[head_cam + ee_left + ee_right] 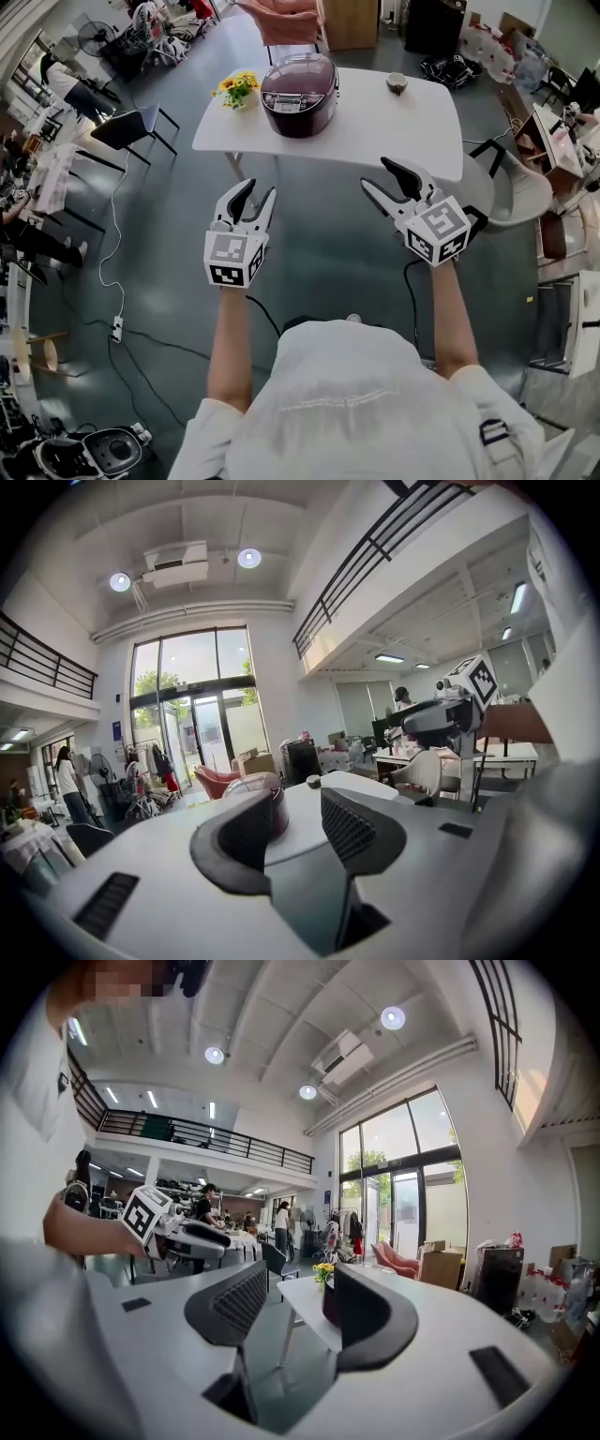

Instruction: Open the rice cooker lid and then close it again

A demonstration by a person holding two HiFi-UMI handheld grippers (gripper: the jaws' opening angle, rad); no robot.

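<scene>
You are holding both grippers out over the grey floor (319, 244), short of the near edge of the white rectangular table (375, 131). The left gripper (259, 190) is standing with its black jaws apart and nothing between them. The right gripper (377, 176) is likewise open and empty. Both are pointing toward the table, and neither is touching anything on it.

The round, dark purple rice cooker with a glossy domed lid (299, 94) is sitting on the left half of the table, toward the far edge, with its lid down. A small bunch of yellow flowers (238, 87) is standing just beside it, near the table's left edge. A small pale bowl (397, 83) is resting well apart from the cooker, close to the far edge on the right half.

In the left gripper view the cooker is showing just past the tip of the left-hand jaw, well beyond the gripper. In the right gripper view the right-hand jaw is hiding most of the cooker, with the flowers peeping out beside it
</scene>
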